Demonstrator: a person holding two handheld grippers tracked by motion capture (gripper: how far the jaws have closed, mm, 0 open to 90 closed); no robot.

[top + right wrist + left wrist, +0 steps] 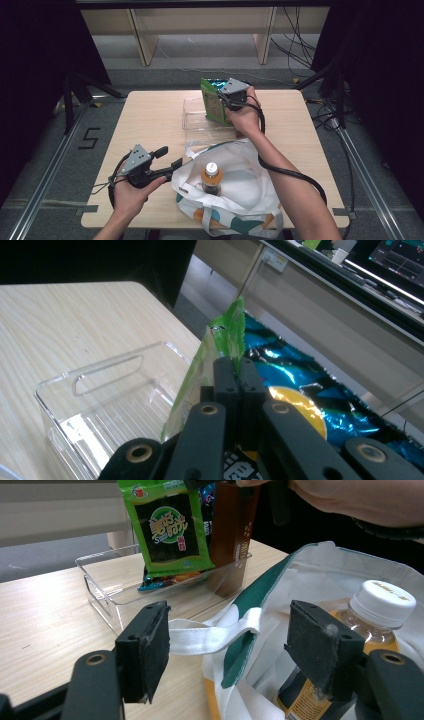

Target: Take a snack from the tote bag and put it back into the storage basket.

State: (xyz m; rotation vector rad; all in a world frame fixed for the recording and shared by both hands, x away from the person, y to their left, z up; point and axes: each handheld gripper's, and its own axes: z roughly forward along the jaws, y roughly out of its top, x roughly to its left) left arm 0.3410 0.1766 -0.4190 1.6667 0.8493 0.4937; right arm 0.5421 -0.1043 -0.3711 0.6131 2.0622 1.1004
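A clear plastic bin (196, 120) sits at the middle of the light wooden table (150, 130), toward its far edge. A green seaweed snack packet (214, 101) stands upright in the bin's right end, with a blue foil packet (300, 375) just behind it. Nearer the person, a white cloth tote bag (240, 185) lies on the table, an orange-labelled bottle with a white cap (211, 177) upright inside it.
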